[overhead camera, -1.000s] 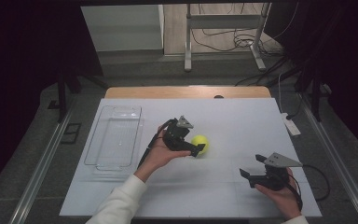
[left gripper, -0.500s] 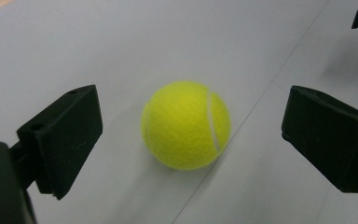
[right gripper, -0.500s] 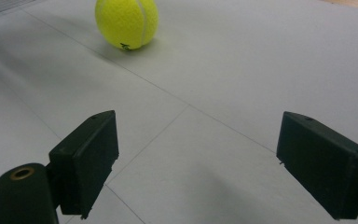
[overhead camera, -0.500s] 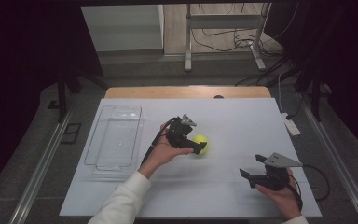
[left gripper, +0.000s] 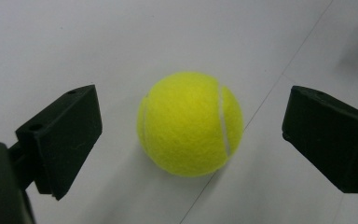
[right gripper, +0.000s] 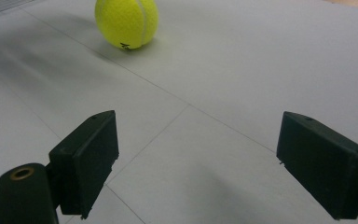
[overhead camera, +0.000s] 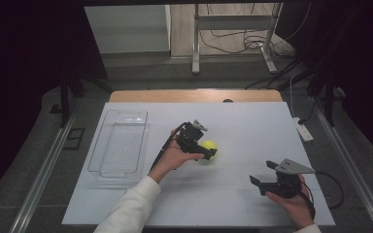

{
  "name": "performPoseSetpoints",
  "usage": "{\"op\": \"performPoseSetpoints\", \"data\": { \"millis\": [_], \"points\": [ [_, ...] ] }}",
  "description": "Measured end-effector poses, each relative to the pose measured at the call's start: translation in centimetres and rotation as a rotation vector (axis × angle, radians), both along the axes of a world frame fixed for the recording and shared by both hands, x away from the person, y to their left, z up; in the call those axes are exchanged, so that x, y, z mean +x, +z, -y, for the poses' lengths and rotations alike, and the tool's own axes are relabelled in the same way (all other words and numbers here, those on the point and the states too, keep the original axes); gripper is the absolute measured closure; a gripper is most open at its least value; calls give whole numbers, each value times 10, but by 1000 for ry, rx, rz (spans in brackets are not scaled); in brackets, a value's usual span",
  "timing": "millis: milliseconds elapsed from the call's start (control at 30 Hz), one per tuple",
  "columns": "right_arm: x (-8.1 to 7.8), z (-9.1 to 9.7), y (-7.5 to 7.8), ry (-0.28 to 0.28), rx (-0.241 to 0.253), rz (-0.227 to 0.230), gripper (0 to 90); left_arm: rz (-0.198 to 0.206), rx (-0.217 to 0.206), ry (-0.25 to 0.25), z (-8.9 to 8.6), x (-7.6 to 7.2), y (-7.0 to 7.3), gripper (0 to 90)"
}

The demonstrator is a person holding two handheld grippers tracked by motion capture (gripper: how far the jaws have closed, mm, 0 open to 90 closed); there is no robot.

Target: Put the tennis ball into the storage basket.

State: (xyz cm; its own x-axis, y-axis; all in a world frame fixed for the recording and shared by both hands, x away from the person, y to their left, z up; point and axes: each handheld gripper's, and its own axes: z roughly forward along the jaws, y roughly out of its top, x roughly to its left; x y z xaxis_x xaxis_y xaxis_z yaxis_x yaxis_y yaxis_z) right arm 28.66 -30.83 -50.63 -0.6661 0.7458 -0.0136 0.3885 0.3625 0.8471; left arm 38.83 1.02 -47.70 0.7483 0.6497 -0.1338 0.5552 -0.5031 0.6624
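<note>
The white table (overhead camera: 252, 121) carries 1 tennis ball (overhead camera: 209, 146) and 1 clear tray (overhead camera: 121, 143).

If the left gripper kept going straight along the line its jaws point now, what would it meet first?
Most likely the tennis ball: it sits on the white table centred between the open jaws of the left gripper, neither jaw touching it. How far ahead it lies is unclear.

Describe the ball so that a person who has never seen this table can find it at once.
Start at the white table, where a clear tray lies at the left. To the tray's right, near the middle, the left gripper stands open around the ball, jaws apart from it. It is the only round, bright yellow thing there, fuzzy with a white seam.
</note>
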Motion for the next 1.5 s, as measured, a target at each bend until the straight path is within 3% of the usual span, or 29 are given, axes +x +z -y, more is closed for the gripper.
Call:
{"op": "performPoseSetpoints", "data": {
  "millis": [767,967,1067,1500],
  "points": [
    [0,0,0,1,4,-2,134,-55,48,-5,12,9,-20,74],
    [0,1,0,0,3,-1,134,-49,58,-10,13,8,-21,139],
    [0,1,0,0,2,0,134,-31,67,-14,14,5,-20,253],
    [-1,1,1,-1,3,4,134,3,81,-40,12,-3,-16,268]
  ]
}}
